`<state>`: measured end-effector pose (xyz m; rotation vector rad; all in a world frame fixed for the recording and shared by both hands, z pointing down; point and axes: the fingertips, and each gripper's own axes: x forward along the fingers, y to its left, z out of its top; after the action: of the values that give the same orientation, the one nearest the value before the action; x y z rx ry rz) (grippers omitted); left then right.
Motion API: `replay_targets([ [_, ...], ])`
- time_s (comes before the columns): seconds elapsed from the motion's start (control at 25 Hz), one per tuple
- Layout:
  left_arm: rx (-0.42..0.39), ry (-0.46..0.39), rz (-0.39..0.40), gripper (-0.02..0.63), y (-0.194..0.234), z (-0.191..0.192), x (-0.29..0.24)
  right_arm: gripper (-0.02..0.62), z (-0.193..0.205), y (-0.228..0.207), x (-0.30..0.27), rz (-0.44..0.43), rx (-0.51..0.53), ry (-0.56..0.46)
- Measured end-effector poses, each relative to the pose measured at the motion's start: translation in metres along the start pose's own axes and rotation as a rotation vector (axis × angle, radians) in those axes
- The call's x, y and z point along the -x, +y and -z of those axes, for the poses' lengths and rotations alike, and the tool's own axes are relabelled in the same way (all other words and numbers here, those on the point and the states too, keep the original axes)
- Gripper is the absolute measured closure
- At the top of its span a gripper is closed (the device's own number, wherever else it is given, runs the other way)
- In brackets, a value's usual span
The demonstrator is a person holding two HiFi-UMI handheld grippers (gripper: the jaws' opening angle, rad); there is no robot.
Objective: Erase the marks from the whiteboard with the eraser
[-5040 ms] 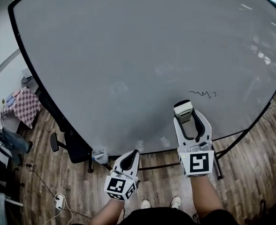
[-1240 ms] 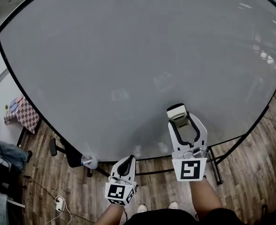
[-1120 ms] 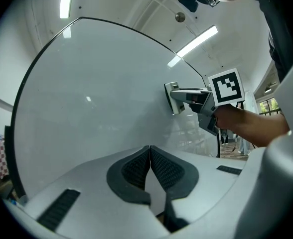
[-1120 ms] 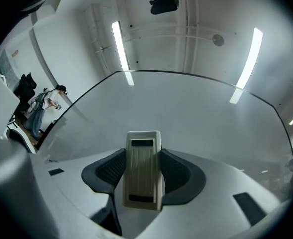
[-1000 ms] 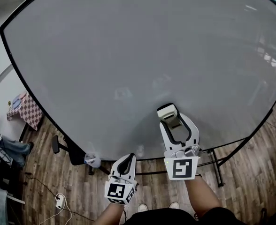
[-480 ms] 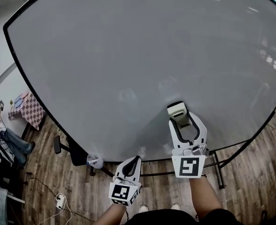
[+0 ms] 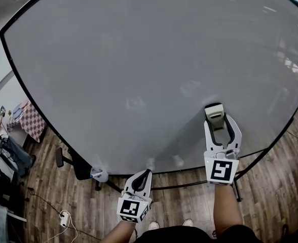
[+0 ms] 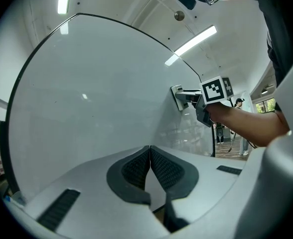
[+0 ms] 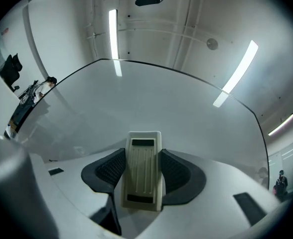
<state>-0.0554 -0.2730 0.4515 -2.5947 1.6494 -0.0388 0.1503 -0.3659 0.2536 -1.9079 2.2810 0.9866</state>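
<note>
The big whiteboard [image 7: 139,59] fills the head view; I see no marks on it now. My right gripper [image 7: 217,119] is shut on the cream eraser [image 7: 215,113], which it presses against the board's lower right part. In the right gripper view the eraser [image 9: 144,176] stands upright between the dark pads [image 9: 111,171]. My left gripper [image 7: 140,178] hangs low below the board's bottom edge, shut with nothing in it; its pads [image 8: 136,171] meet in the left gripper view. From there the right gripper [image 8: 186,97] shows against the board.
The board stands on a black frame [image 7: 240,173] over a wooden floor [image 7: 270,186]. A black office chair [image 7: 75,163] and a checked cloth [image 7: 30,120] are at the left. A power strip [image 7: 64,217] lies on the floor. People stand far off [image 8: 236,133].
The scribble seen five seconds ago is gone from the board. Over the last second my right gripper has slid the eraser to the right along the board's lower part. The left gripper stayed low.
</note>
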Motion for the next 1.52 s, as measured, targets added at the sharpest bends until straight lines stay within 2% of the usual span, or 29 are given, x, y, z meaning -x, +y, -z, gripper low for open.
replay_targets([
  [0.44,-0.002,0.008,0.012,0.584,-0.007,0.0,0.002,0.347,0.041,-0.063,0.007,0.121,0.023,0.13],
  [0.56,-0.001,0.006,0.016,0.584,-0.01,-0.001,0.001,0.347,0.038,-0.061,0.008,0.113,0.043,0.107],
  [0.64,0.003,0.002,0.02,0.584,-0.011,-0.002,0.001,0.348,0.023,-0.059,0.012,0.105,0.038,0.021],
  [0.76,0.009,-0.003,0.022,0.584,-0.012,-0.005,0.002,0.348,-0.007,-0.052,0.026,0.084,-0.031,-0.086],
  [0.88,0.016,-0.009,0.019,0.584,-0.01,-0.007,-0.001,0.348,-0.032,-0.041,0.043,0.038,-0.102,-0.135],
  [1.0,0.019,-0.02,0.014,0.584,-0.009,-0.011,-0.002,0.348,-0.048,-0.02,0.06,-0.037,-0.127,-0.163],
  [1.16,0.025,-0.046,-0.005,0.584,-0.001,-0.021,-0.007,0.348,-0.051,0.012,0.077,-0.119,-0.153,-0.152],
  [1.28,0.025,-0.059,-0.006,0.584,-0.002,-0.025,-0.008,0.348,-0.038,0.035,0.089,-0.163,-0.18,-0.111],
  [1.52,0.036,-0.053,-0.001,0.584,-0.003,-0.022,-0.007,0.348,-0.011,0.064,0.108,-0.198,-0.25,-0.021],
])
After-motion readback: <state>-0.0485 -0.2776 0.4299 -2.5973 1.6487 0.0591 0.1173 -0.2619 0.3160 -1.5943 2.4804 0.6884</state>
